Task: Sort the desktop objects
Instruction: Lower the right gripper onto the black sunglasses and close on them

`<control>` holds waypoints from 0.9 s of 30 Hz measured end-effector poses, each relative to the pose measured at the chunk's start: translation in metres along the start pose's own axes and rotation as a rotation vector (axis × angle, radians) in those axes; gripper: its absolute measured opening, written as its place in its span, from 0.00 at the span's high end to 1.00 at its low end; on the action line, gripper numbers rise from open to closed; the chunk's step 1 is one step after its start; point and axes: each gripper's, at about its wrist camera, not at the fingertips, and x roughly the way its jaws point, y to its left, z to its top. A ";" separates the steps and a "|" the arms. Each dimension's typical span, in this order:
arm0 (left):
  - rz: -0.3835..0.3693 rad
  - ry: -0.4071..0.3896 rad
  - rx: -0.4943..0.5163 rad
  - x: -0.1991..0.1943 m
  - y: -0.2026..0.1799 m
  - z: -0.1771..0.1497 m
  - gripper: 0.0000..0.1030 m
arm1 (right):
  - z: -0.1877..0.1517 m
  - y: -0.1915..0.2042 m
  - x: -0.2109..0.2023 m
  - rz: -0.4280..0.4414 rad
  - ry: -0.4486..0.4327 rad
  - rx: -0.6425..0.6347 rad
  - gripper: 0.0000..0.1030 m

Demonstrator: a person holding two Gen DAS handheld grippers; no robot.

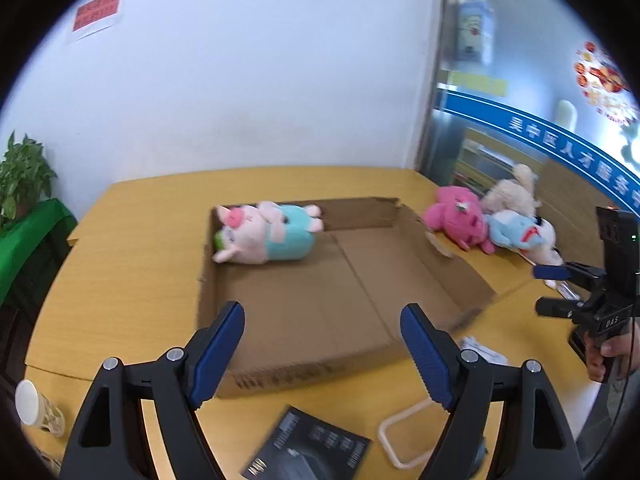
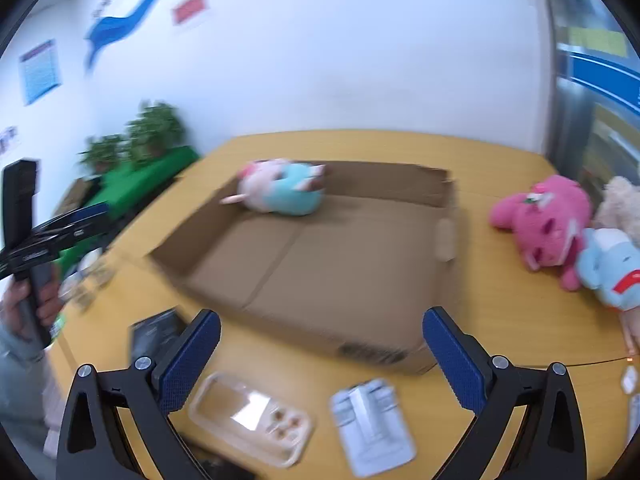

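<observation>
An open cardboard box (image 1: 360,280) (image 2: 340,264) lies on the yellow table. A pink pig plush in a teal outfit (image 1: 268,232) (image 2: 280,188) lies in its far left corner. A pink plush (image 1: 456,216) (image 2: 544,220), a light blue plush (image 1: 520,232) (image 2: 612,268) and a cream plush (image 1: 512,192) (image 2: 620,204) lie on the table right of the box. My left gripper (image 1: 322,352) is open and empty above the box's near edge. My right gripper (image 2: 320,360) is open and empty in front of the box; it also shows in the left wrist view (image 1: 552,288).
On the near table lie a black booklet (image 1: 308,448) (image 2: 156,332), a clear plastic tray (image 2: 248,416) and a white packaged item (image 2: 372,424). A paper cup (image 1: 36,404) stands at the left edge. Potted plants (image 2: 136,140) on a green stand are left of the table.
</observation>
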 end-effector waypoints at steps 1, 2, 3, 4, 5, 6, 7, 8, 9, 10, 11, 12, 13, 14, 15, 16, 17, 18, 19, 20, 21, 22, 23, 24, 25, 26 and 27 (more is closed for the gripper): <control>-0.025 0.015 0.003 -0.001 -0.007 -0.008 0.22 | -0.012 0.007 -0.002 0.041 0.012 -0.019 0.00; -0.052 0.032 0.003 -0.002 -0.014 -0.018 0.22 | -0.026 0.016 -0.004 0.085 0.033 -0.050 0.00; -0.069 0.049 -0.001 -0.002 -0.015 -0.024 0.22 | -0.039 0.022 -0.004 0.119 0.057 -0.085 0.00; -0.088 0.079 -0.007 0.000 -0.019 -0.036 0.22 | -0.053 0.030 -0.002 0.149 0.090 -0.127 0.00; -0.111 0.113 -0.013 0.000 -0.022 -0.047 0.22 | -0.072 0.038 0.003 0.175 0.142 -0.170 0.00; -0.140 0.155 -0.022 0.005 -0.026 -0.058 0.22 | -0.085 0.043 0.009 0.193 0.186 -0.191 0.00; -0.172 0.203 -0.036 0.009 -0.029 -0.070 0.22 | -0.101 0.048 0.018 0.218 0.241 -0.203 0.00; -0.197 0.242 -0.051 0.014 -0.032 -0.080 0.22 | -0.113 0.053 0.026 0.244 0.284 -0.202 0.00; -0.218 0.283 -0.072 0.019 -0.033 -0.091 0.22 | -0.124 0.057 0.032 0.267 0.320 -0.199 0.03; -0.227 0.310 -0.087 0.024 -0.035 -0.099 0.22 | -0.135 0.062 0.042 0.281 0.342 -0.199 0.05; -0.229 0.335 -0.104 0.029 -0.038 -0.107 0.22 | -0.140 0.064 0.047 0.284 0.350 -0.200 0.06; -0.226 0.359 -0.125 0.030 -0.035 -0.115 0.22 | -0.143 0.067 0.053 0.286 0.361 -0.204 0.06; -0.223 0.381 -0.147 0.034 -0.035 -0.122 0.22 | -0.147 0.071 0.060 0.287 0.370 -0.214 0.06; -0.226 0.398 -0.171 0.037 -0.035 -0.128 0.22 | -0.149 0.075 0.066 0.290 0.373 -0.230 0.06; -0.234 0.412 -0.183 0.037 -0.037 -0.133 0.22 | -0.150 0.078 0.070 0.303 0.376 -0.242 0.08; -0.242 0.430 -0.186 0.039 -0.039 -0.139 0.22 | -0.150 0.083 0.074 0.320 0.378 -0.258 0.09; -0.243 0.446 -0.186 0.042 -0.041 -0.143 0.23 | -0.150 0.088 0.078 0.331 0.378 -0.284 0.14; -0.244 0.460 -0.188 0.042 -0.042 -0.148 0.23 | -0.151 0.093 0.082 0.322 0.374 -0.313 0.31; -0.248 0.471 -0.191 0.042 -0.042 -0.150 0.23 | -0.153 0.101 0.088 0.284 0.389 -0.365 0.41; -0.253 0.472 -0.199 0.042 -0.042 -0.151 0.23 | -0.155 0.104 0.093 0.281 0.412 -0.384 0.42; -0.259 0.470 -0.208 0.042 -0.040 -0.153 0.23 | -0.156 0.107 0.093 0.274 0.404 -0.405 0.44; -0.271 0.469 -0.219 0.041 -0.039 -0.154 0.23 | -0.157 0.110 0.093 0.272 0.406 -0.425 0.44; -0.280 0.469 -0.226 0.043 -0.039 -0.155 0.23 | -0.157 0.110 0.093 0.268 0.409 -0.431 0.45; -0.279 0.469 -0.231 0.045 -0.039 -0.155 0.23 | -0.157 0.109 0.092 0.265 0.408 -0.431 0.46; -0.277 0.469 -0.236 0.047 -0.039 -0.154 0.23 | -0.157 0.107 0.092 0.261 0.409 -0.415 0.46; -0.287 0.469 -0.247 0.049 -0.041 -0.154 0.23 | -0.156 0.103 0.091 0.247 0.407 -0.391 0.47; -0.305 0.471 -0.257 0.051 -0.043 -0.153 0.23 | -0.156 0.100 0.091 0.232 0.407 -0.370 0.49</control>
